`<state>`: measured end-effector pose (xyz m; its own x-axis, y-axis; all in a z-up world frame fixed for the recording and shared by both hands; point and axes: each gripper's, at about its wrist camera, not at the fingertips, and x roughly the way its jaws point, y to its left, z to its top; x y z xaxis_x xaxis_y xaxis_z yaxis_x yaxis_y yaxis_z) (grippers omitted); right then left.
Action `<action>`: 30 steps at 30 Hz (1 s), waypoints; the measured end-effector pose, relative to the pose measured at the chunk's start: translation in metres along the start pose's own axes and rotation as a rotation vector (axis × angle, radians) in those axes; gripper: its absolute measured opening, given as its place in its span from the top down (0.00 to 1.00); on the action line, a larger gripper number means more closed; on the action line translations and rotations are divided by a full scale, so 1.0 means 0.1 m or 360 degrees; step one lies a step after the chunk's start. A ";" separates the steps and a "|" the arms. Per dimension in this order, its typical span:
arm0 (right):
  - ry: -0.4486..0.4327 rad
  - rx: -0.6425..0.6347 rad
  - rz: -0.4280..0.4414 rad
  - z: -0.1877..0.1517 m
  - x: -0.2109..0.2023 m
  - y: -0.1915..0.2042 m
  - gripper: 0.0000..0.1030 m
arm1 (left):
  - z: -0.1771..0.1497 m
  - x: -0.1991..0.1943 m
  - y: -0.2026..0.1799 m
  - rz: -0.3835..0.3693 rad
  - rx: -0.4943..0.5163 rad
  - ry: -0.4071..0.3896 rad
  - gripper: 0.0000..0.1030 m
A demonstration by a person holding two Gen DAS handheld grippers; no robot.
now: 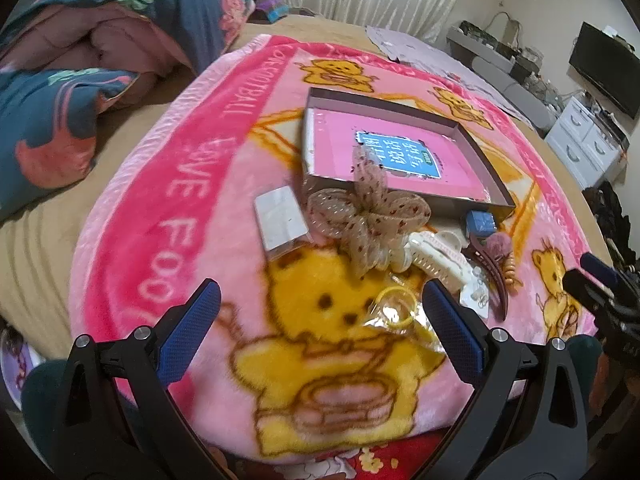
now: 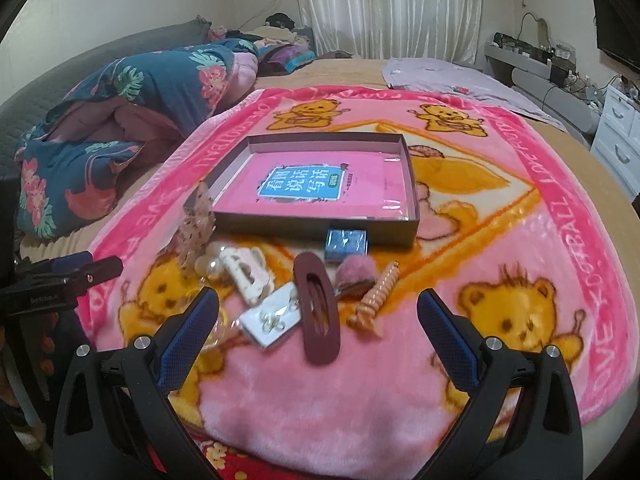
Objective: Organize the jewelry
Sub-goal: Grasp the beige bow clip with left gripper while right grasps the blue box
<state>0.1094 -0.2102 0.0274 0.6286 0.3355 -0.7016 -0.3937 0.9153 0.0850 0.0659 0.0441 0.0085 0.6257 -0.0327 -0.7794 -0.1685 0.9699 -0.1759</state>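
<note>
Fingers on both grippers are spread wide and hold nothing: the left gripper [image 1: 320, 320] hovers over the yellow bear print, the right gripper [image 2: 318, 330] over the front of the pile. All the jewelry lies loose on the pink blanket [image 2: 520, 208] on the bed, just in front of the open box [image 2: 412, 184], which holds only a pink booklet.

I judge nothing is sorted yet, so the step is a first pick. The maroon hair clip [image 2: 320, 316] lies nearest my right fingers, one edge over the earring card [image 2: 272, 316], with the orange spiral tie [image 2: 372, 300] just beside it. I would take the clip across its narrow width, lift straight up so the card does not drag, then carry it over the box's near wall. For the left, the bagged yellow hair ties [image 1: 396, 312] sit by the right finger; the plush gives, so I would press down slightly before closing.
</note>
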 end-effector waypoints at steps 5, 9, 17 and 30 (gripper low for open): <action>0.0031 0.0025 -0.0031 0.14 0.19 -0.14 0.04 | 0.13 0.23 -0.11 -0.0091 0.0008 0.0076 0.08; 0.0075 0.0055 -0.0014 0.23 0.38 -0.26 0.04 | 0.20 0.40 -0.20 -0.0154 0.0007 0.0119 0.08; 0.0160 0.0050 -0.0041 0.29 0.70 -0.40 0.04 | 0.38 0.73 -0.33 -0.0241 -0.0010 0.0192 0.08; 0.0315 0.0010 0.0006 0.32 1.23 -0.30 0.17 | 0.43 1.12 -0.27 -0.0182 0.0023 0.0276 0.45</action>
<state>0.2199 -0.1891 -0.0388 0.4826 0.2893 -0.8267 -0.3912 0.9157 0.0921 0.1734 0.0244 -0.0482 0.4995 -0.1827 -0.8468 -0.0922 0.9607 -0.2617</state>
